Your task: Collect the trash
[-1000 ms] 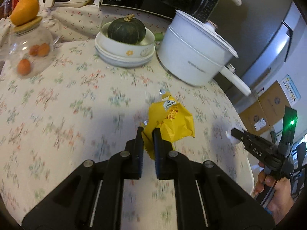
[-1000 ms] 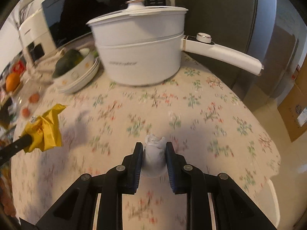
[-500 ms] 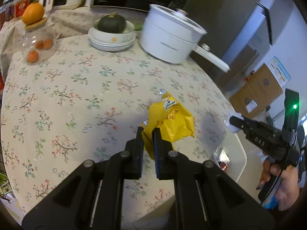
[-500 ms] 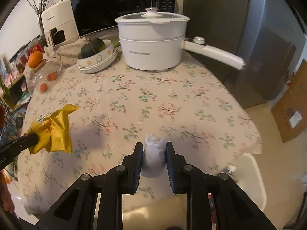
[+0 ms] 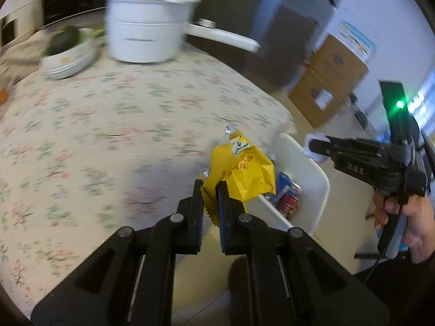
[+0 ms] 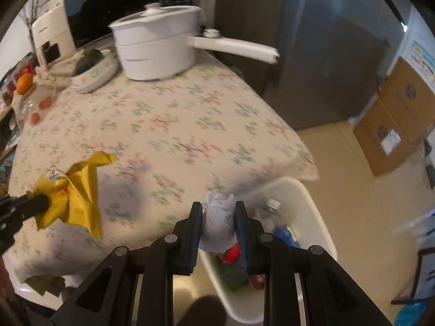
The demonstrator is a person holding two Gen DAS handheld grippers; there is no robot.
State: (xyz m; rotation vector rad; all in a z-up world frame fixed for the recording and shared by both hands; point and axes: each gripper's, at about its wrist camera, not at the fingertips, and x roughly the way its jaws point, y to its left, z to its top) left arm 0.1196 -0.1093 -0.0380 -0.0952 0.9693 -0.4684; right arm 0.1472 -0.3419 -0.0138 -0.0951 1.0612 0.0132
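Note:
My left gripper (image 5: 209, 190) is shut on a crumpled yellow snack wrapper (image 5: 242, 174) and holds it in the air at the table's near edge, beside a white trash bin (image 5: 304, 163). The wrapper also shows in the right wrist view (image 6: 73, 195). My right gripper (image 6: 218, 214) is shut on a white paper wad (image 6: 217, 220), held over the bin (image 6: 312, 209) on the floor. The bin holds several pieces of trash. The right gripper also shows in the left wrist view (image 5: 312, 146).
A floral tablecloth (image 6: 176, 125) covers the table. At its far side stand a white pot with a long handle (image 6: 157, 51), a bowl with a green squash (image 6: 92, 65) and a jar topped by an orange (image 6: 24, 84). Cardboard boxes (image 6: 399, 119) and a fridge (image 6: 312, 54) stand to the right.
Both grippers pulled back from the table toward its near right edge, carrying the wrapper and the paper wad. The bin has come into view beneath them.

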